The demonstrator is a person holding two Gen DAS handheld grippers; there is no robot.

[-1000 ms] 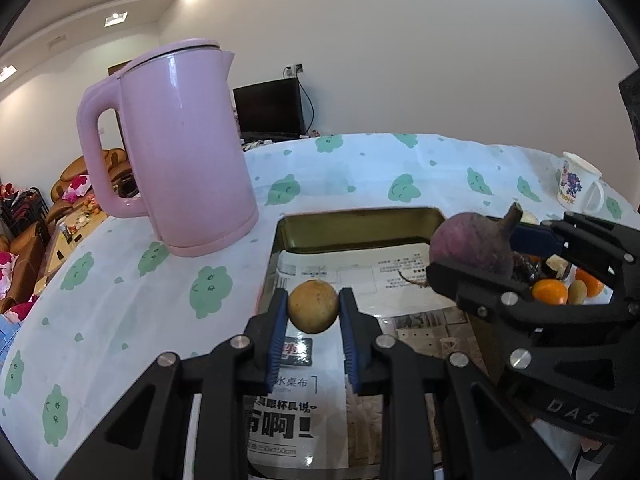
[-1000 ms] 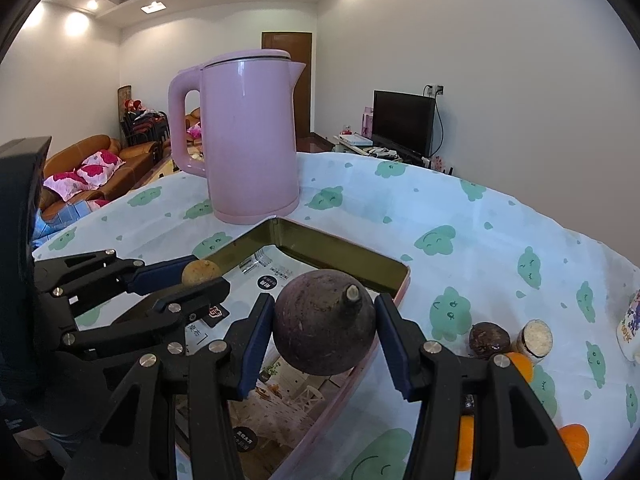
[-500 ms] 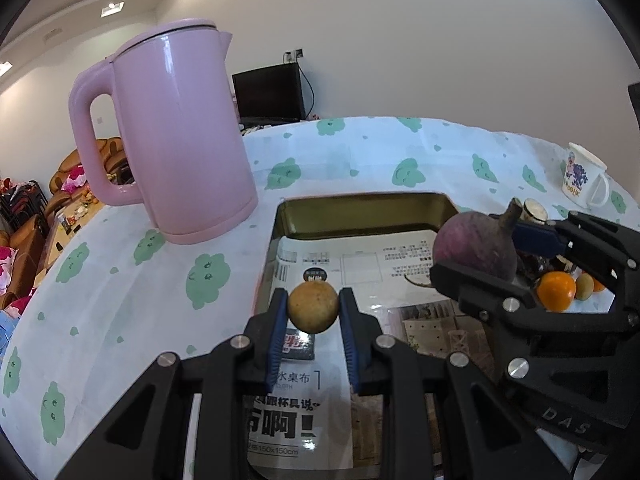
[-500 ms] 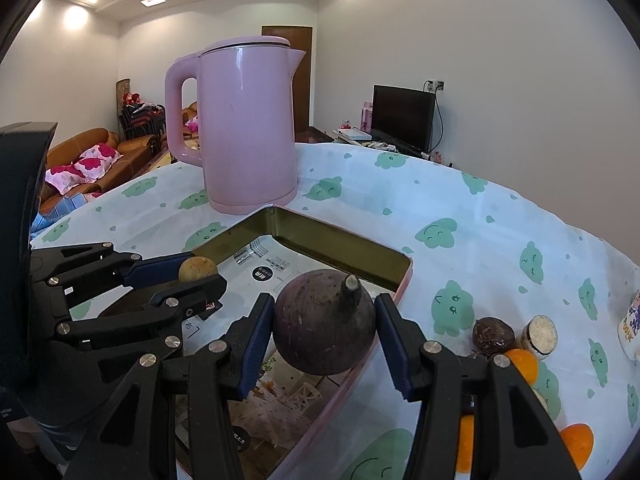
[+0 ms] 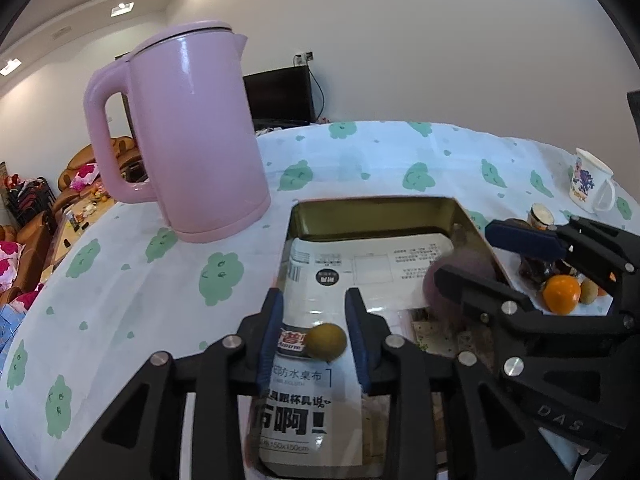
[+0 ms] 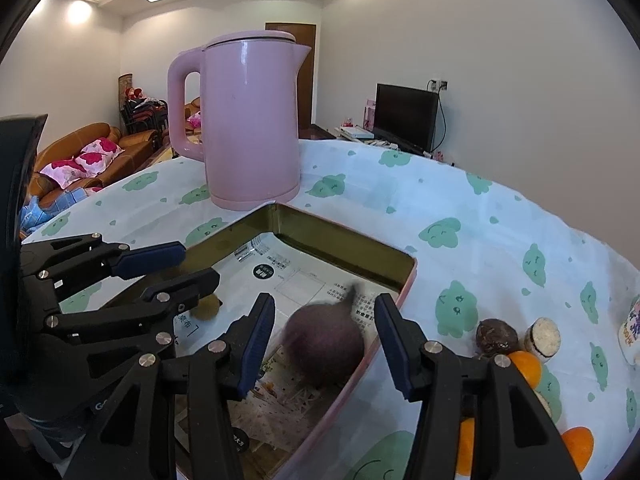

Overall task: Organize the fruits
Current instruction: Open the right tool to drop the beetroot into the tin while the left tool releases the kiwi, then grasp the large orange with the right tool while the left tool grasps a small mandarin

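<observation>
Both grippers, left gripper [image 5: 314, 338] and right gripper [image 6: 325, 338], are seen released above the tray [image 6: 348, 246]; the blurred purple fruit [image 6: 326, 344] could be bounced over the rim.

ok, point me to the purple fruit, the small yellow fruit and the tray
purple fruit [image 6: 326, 342]: right wrist view, middle of its blurred body.
small yellow fruit [image 5: 326, 341]: left wrist view, centre of its skin.
tray [image 6: 344, 242]: right wrist view, inner face of far wall.

The desk [image 6: 460, 200] is covered by a cloud-print cloth; ahead of the right gripper [image 6: 324, 340], a tin tray [image 6: 344, 246] and pink kettle [image 6: 248, 120] are carried.
</observation>
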